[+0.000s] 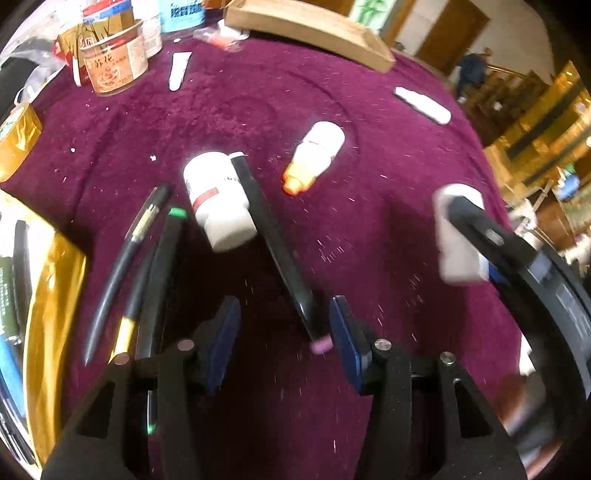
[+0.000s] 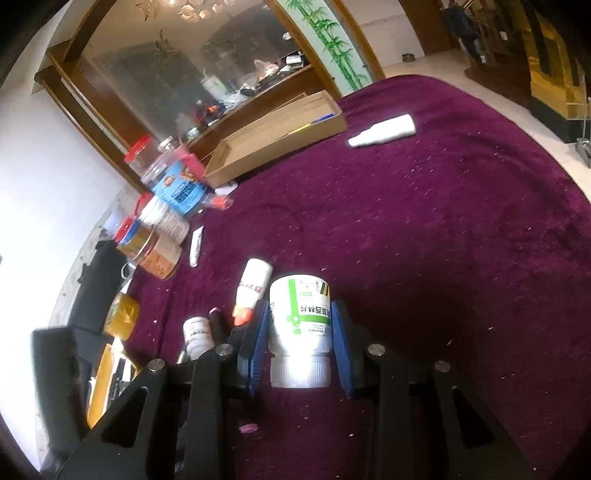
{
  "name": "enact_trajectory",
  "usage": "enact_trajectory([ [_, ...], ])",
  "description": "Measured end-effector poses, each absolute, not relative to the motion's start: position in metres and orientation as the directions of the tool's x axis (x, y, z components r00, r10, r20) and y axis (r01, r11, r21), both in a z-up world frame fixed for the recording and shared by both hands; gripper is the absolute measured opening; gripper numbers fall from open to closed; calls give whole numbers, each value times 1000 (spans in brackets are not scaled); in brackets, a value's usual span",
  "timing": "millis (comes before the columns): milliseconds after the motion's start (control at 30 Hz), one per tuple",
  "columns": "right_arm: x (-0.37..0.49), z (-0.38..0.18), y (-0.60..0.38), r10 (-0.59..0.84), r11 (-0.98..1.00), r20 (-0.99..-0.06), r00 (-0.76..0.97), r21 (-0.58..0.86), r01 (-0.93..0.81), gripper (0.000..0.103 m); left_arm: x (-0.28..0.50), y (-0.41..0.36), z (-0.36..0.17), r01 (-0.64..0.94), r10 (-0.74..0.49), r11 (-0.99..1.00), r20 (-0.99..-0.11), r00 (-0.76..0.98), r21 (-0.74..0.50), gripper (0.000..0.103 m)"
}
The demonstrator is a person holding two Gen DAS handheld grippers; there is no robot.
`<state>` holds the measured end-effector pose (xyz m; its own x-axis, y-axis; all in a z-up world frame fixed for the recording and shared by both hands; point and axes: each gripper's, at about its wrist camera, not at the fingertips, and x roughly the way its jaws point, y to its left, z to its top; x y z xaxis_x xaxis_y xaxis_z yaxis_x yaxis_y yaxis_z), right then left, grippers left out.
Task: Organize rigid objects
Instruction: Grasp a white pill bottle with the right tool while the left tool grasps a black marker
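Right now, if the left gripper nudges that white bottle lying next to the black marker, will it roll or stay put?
The white bottle lies on its side and is round, so it would probably roll. The black marker beside it may block one direction. The plush purple cloth should slow it.

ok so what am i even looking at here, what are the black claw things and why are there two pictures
The black claws are two-finger grippers with blue pads, one in each of a person's hands. Each has a fisheye camera looking along its fingers, so you get two views of one moment. Both look down on a purple tablecloth.

The right gripper is clamped on a white pill bottle with a green label, cap toward the camera.

The left gripper is open and holds nothing. Beyond it lie a white bottle with a red stripe, a white bottle with an orange tip, dark pens and, further off, a cardboard tray.
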<state>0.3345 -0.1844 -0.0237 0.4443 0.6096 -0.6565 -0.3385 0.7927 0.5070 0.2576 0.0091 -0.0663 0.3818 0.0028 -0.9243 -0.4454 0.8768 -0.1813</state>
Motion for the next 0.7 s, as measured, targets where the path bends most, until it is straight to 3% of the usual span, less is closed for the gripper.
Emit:
enact_trajectory([
  [67, 335, -23, -185, 616, 788, -654, 440, 514, -339, 29, 268, 10, -73, -462, 39, 875, -931, 363, -143, 39],
  [133, 336, -23, -185, 618, 786, -653, 437, 514, -344, 29, 269, 5, -72, -454, 84, 885, -927, 367, -99, 21],
  [200, 335, -23, -185, 616, 788, -654, 439, 510, -345, 29, 262, 0, -73, -434, 111, 899, -923, 368, -65, 12],
  [533, 334, -29, -174, 631, 775, -670, 392, 515, -367, 29, 169, -29, -73, -265, 72, 964, -920, 386, -36, 13],
  [700, 330, -33, -166, 640, 764, -673, 370, 503, -406, 29, 195, -26, -73, -278, 139, 960, -905, 402, 24, 30],
])
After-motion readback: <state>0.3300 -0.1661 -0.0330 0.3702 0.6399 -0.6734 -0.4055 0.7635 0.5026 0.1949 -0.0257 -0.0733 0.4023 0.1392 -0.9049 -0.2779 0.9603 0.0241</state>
